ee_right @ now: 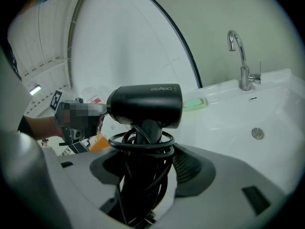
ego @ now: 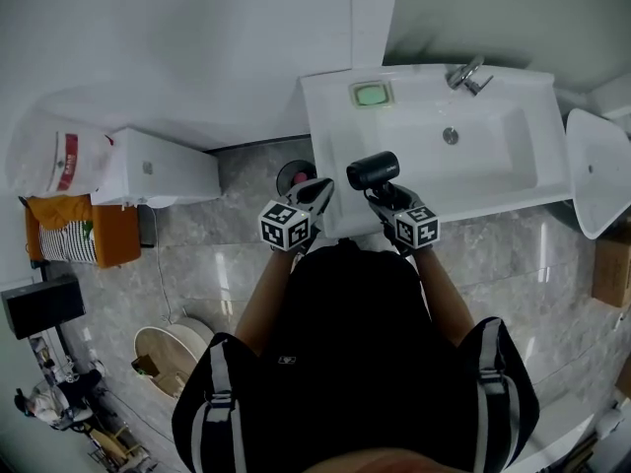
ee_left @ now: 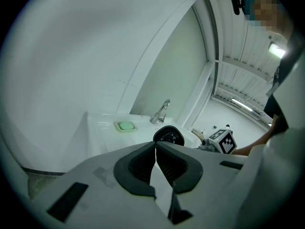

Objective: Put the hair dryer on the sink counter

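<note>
A black hair dryer (ego: 373, 169) (ee_right: 145, 104) with its cord coiled round the handle stands upright in my right gripper (ego: 383, 198) (ee_right: 143, 166), which is shut on the handle. It hangs over the front left part of the white sink counter (ego: 330, 116) (ee_right: 224, 104). Its barrel end (ee_left: 168, 136) shows past my left gripper (ego: 314, 197) (ee_left: 155, 163), whose jaws are shut with nothing between them, just left of the dryer at the counter's front edge.
A green soap dish (ego: 372, 94) (ee_left: 125, 126) (ee_right: 194, 103) lies at the counter's back left, with a chrome faucet (ego: 466, 75) (ee_right: 240, 61) behind the basin. A white cabinet (ego: 158, 168) and a wooden bin (ego: 168, 355) stand on the floor to the left.
</note>
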`<move>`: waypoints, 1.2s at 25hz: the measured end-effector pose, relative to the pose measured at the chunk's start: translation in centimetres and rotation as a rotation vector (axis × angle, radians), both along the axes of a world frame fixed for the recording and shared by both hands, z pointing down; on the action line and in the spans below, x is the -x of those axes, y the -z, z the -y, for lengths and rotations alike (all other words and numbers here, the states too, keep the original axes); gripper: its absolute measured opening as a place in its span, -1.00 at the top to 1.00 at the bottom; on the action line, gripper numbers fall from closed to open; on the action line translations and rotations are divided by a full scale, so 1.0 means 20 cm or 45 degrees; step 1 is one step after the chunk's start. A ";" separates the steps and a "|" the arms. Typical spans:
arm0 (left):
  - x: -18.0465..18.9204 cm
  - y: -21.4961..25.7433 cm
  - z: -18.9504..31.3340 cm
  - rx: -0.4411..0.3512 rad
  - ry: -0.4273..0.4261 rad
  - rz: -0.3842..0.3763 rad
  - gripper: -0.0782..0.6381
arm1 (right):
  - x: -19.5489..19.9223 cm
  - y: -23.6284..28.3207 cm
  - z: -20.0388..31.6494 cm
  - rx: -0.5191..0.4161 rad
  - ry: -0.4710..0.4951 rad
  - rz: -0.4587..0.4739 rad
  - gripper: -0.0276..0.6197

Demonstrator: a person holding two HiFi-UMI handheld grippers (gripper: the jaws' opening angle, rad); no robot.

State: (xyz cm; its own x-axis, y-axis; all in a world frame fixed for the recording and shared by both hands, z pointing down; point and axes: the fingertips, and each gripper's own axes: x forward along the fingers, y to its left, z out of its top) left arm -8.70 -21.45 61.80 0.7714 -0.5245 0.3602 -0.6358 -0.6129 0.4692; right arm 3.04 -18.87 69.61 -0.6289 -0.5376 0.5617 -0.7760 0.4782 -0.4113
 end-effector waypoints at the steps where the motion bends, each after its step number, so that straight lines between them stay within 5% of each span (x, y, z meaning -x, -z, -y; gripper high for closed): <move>1: 0.01 -0.01 0.01 0.000 -0.008 0.000 0.73 | 0.01 -0.02 0.00 0.007 -0.007 -0.003 -0.09; 20: 0.09 -0.05 0.11 0.009 -0.095 0.017 0.73 | 0.08 -0.23 0.16 0.124 -0.163 -0.028 -0.09; 30: 0.21 -0.09 0.15 0.023 -0.059 0.047 0.73 | 0.15 -0.35 0.25 0.167 -0.156 -0.174 -0.09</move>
State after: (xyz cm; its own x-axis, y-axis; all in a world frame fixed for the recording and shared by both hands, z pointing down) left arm -12.88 -24.36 63.62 0.7807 -0.4819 0.3977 -0.6240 -0.6337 0.4572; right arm 0.01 -23.86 76.60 -0.4766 -0.5220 0.7073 -0.8778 0.3264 -0.3506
